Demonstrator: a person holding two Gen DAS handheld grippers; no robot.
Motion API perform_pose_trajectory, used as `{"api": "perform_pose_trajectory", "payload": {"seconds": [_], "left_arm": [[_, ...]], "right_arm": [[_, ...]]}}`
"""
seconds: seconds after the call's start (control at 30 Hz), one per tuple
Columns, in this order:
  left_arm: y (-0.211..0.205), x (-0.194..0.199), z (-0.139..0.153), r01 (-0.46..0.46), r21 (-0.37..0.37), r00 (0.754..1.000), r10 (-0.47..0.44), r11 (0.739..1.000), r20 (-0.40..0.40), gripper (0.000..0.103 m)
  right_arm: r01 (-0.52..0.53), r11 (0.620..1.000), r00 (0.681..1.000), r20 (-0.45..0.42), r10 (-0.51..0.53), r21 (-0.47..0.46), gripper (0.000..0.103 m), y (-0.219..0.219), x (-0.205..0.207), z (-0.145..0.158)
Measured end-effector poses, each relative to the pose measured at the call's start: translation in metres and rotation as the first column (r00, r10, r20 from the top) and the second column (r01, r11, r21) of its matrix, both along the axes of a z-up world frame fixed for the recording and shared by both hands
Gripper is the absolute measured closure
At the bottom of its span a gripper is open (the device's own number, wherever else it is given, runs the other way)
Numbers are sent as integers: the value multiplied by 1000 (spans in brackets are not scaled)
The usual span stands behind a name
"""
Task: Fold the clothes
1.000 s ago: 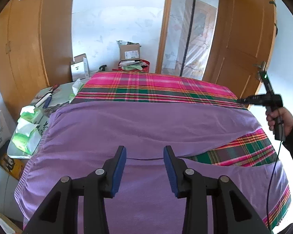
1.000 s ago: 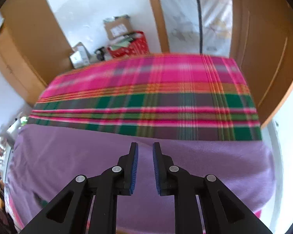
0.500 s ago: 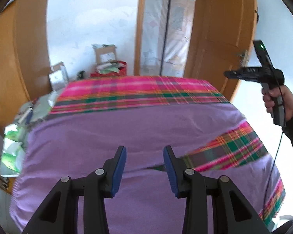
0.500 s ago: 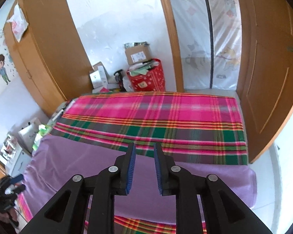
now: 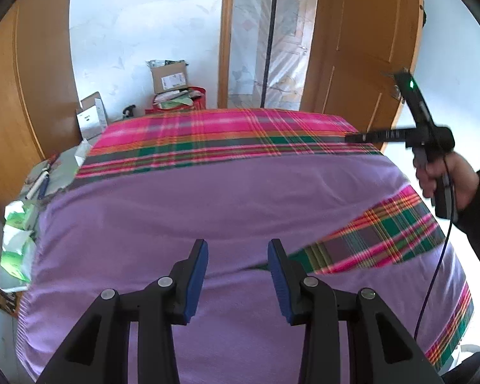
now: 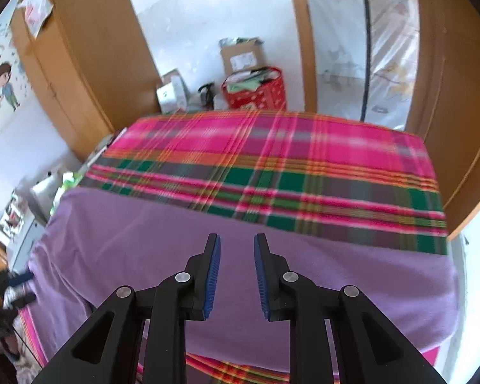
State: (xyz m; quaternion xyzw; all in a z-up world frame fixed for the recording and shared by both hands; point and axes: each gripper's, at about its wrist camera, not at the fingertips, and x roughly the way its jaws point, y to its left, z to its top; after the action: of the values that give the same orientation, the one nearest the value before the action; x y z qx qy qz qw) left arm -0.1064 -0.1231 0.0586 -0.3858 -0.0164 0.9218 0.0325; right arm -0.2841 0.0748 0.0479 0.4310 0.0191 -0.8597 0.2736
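A purple garment (image 5: 227, 211) is spread flat over a plaid blanket (image 5: 227, 134) that covers the bed. In the left wrist view the garment fills the frame from 9 o'clock round to 3 o'clock and down to 6 o'clock, with the bare plaid seen beyond its far edge toward 12 o'clock. A wedge of plaid is exposed at 4 o'clock, between two layers of the purple cloth.

The left gripper (image 5: 236, 268) is held above the garment at 6 o'clock; its blue-padded fingers (image 5: 196, 275) are set wide apart and nothing is held between them. Whether the tips touch the cloth cannot be told.

The right gripper (image 6: 236, 272) is seen in its own view at 6 o'clock, above the purple garment near its far edge; its jaws are parted by a narrower gap, with nothing between them. From the left wrist view the same tool is seen at 3 o'clock, held in a hand (image 5: 444, 176) beside the bed's right edge.

A cardboard box (image 5: 169, 75) and a red bag (image 6: 256, 91) are seen on the floor beyond the bed at 12 o'clock, and green tissue packs (image 5: 16, 240) at 9 o'clock.
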Motion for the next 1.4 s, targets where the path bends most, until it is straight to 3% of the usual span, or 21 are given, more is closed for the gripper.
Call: {"api": "perform_pose_trajectory", "payload": {"seconds": [0.27,0.53,0.67,0.77,1.03,1.4], "left_arm": [[-55,-11,5,-113,-22,994,113,993,-10,63],[-131,-5,-6,-267,-7,963,267,964,17,63],[-163,-5,-8,-316,-12,949,316,949,23,63],[-177,-9,-6,-314,-31,949,315,949,24,63],[-193,-45,-23,-280,-106,956,287,954,59,63],[-221,-91,-49,-262,-223,955,286,939,84,63]], "right_arm": [[-17,999,999,49,15,47,81,-33,-20,-33],[45,997,993,105,-51,57,83,-20,-51,-68],[60,997,992,105,-64,49,83,-15,-58,-69],[64,995,994,88,-70,76,80,-18,-58,-64],[-57,996,998,20,55,75,73,-47,-45,-55],[-224,971,972,-45,229,87,72,-85,-31,-53]]}}
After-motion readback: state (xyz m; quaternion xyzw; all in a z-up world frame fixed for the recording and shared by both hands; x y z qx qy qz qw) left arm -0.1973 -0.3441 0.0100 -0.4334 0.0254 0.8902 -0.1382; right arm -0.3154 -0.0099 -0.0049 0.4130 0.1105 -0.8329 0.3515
